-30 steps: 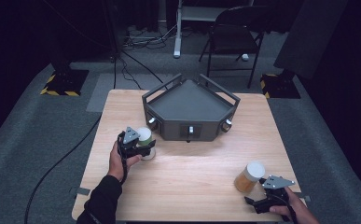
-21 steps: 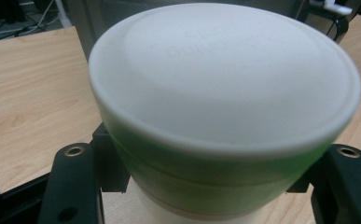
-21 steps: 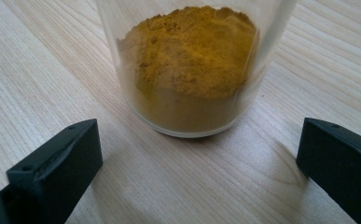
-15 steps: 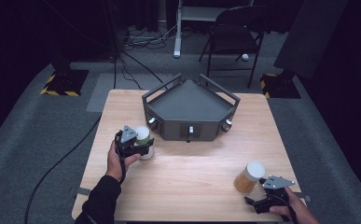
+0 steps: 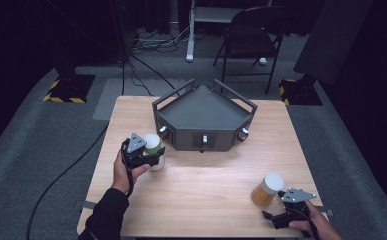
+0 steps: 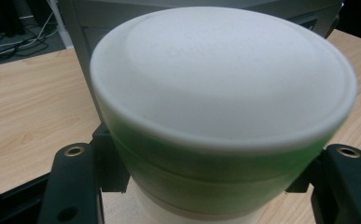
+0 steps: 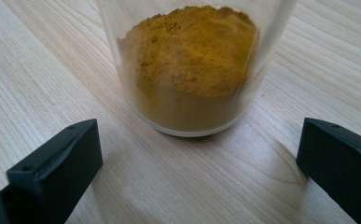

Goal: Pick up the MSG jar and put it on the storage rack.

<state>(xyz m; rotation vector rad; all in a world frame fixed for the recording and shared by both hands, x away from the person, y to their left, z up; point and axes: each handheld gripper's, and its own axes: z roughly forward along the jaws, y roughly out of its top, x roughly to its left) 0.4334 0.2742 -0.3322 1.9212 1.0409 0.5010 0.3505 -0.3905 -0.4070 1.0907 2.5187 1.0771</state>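
Two jars stand on the light wooden tabletop (image 5: pixel 206 190), one for each gripper. The left gripper (image 5: pixel 148 156) has its two black jaws clamped on the sides of a green, white-lidded round jar (image 5: pixel 154 145), which sits toward the left edge, just in front of the one dark grey angular metal tray (image 5: pixel 203 107) that occupies the far middle. Near the front right corner stands a clear plastic jar of yellow-brown powder with a white lid (image 5: pixel 266 189). The right gripper (image 5: pixel 278 210) rests just behind it, jaws spread wide, the jar standing ahead of their tips and untouched.
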